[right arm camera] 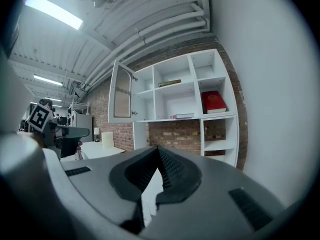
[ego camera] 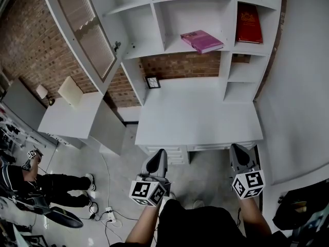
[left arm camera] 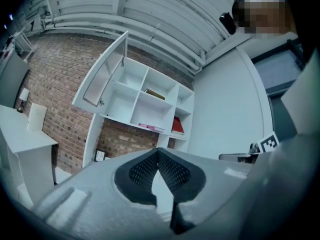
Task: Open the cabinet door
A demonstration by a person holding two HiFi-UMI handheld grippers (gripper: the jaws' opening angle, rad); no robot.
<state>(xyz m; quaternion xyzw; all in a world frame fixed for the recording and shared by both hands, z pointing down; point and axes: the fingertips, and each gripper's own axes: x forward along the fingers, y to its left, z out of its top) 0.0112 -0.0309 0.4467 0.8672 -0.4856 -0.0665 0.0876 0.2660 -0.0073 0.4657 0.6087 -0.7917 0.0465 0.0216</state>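
1. Above the white bench [ego camera: 195, 112], at the left end of the white wall shelf unit [ego camera: 224, 60], the white-framed cabinet door with its arched pane [ego camera: 85, 27] stands swung wide out to the left; the opening looks done.
2. Both tools hang at the bench's near edge, well apart from that door: the left gripper [ego camera: 158, 161] has its fingers closed on nothing, and the right gripper [ego camera: 237, 156] shows the same.
3. Should more swing be wanted, I would press the frame's free edge beside the small knob [ego camera: 117, 46], never the pane, and keep the other hand out of the door's arc.
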